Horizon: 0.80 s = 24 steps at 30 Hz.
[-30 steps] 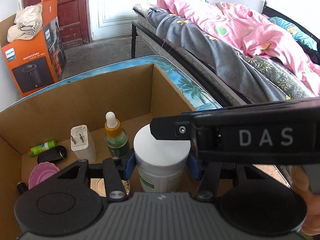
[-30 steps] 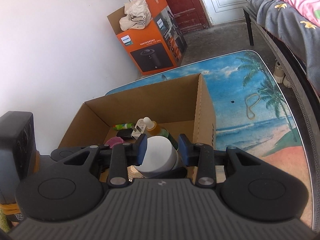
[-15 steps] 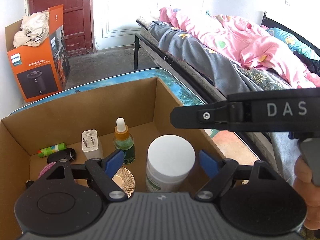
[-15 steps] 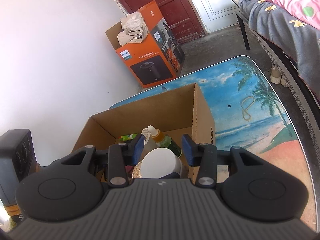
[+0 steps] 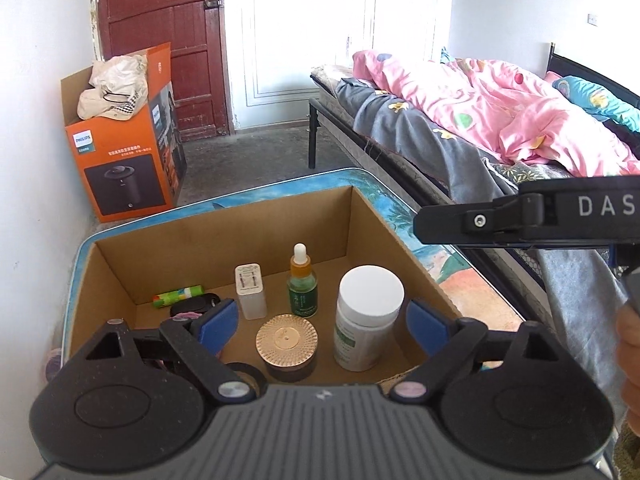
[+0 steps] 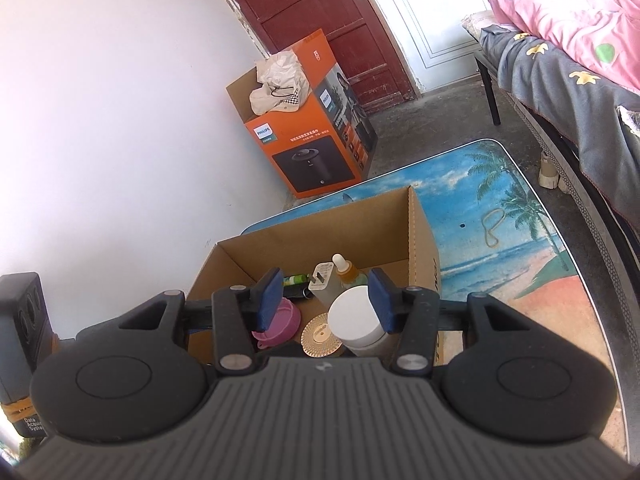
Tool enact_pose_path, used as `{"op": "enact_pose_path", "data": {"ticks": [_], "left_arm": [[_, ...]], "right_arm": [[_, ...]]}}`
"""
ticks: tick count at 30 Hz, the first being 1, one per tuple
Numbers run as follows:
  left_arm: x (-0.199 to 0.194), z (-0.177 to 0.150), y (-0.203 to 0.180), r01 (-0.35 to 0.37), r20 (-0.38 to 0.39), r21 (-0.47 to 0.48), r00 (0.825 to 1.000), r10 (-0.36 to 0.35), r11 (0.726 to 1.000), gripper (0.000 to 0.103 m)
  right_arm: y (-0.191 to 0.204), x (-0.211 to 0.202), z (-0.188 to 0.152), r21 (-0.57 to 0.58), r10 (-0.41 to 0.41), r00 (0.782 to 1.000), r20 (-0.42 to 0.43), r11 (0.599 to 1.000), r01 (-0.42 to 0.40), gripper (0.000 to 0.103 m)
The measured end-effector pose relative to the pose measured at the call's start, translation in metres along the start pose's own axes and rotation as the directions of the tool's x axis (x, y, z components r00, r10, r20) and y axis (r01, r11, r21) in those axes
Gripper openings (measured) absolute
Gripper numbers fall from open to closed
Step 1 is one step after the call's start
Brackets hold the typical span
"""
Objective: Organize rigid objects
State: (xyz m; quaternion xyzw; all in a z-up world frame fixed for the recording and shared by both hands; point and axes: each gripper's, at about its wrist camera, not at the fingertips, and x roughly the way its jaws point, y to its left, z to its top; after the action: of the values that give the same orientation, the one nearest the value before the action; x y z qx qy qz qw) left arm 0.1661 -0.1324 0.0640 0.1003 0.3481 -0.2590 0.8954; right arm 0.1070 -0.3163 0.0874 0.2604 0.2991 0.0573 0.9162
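An open cardboard box stands on the beach-print table. Inside stand a white-lidded jar, a green dropper bottle, a white charger and a gold-lidded jar; a green tube lies at the back. My left gripper is open and empty above the box's near side. My right gripper is open and empty, higher over the box; the white-lidded jar and a pink lid show between its fingers. Its body crosses the left wrist view.
An orange Philips box with a cloth bag on top stands on the floor by the red door. A bed with pink and grey bedding runs along the right. A rubber band lies on the table right of the box.
My left gripper let go of the white-lidded jar, opened wide and pulled up and back. My right gripper also opened wider and rose away from the box.
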Motion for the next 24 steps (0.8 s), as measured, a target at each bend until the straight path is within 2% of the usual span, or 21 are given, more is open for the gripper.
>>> {"op": "enact_pose_path", "data": {"ticks": [10,19,21,23,24], "left_arm": [[-0.035,-0.018,0.022,-0.057,0.017,-0.059,0.998,0.058,0.997,0.094],[-0.043,-0.029,0.035,-0.083,0.017,-0.091,0.996,0.085,0.992,0.094],[-0.046,-0.033,0.038,-0.087,0.017,-0.101,0.996,0.089,0.991,0.095],[-0.05,-0.039,0.042,-0.077,0.024,-0.114,0.996,0.08,0.991,0.098],[-0.053,-0.043,0.045,-0.064,0.032,-0.125,0.997,0.069,0.99,0.101]], "right_arm": [[0.033,-0.019,-0.013,-0.04,0.019,1.0,-0.01,0.999,-0.019,0.05],[0.054,-0.029,-0.024,-0.07,0.005,1.0,-0.004,0.998,-0.005,0.055],[0.057,-0.033,-0.032,-0.074,-0.019,1.0,0.008,0.997,0.02,0.059],[0.059,-0.036,-0.042,-0.074,-0.054,0.998,0.022,0.996,0.056,0.074],[0.061,-0.038,-0.047,-0.081,-0.076,0.997,0.032,0.994,0.079,0.077]]}}
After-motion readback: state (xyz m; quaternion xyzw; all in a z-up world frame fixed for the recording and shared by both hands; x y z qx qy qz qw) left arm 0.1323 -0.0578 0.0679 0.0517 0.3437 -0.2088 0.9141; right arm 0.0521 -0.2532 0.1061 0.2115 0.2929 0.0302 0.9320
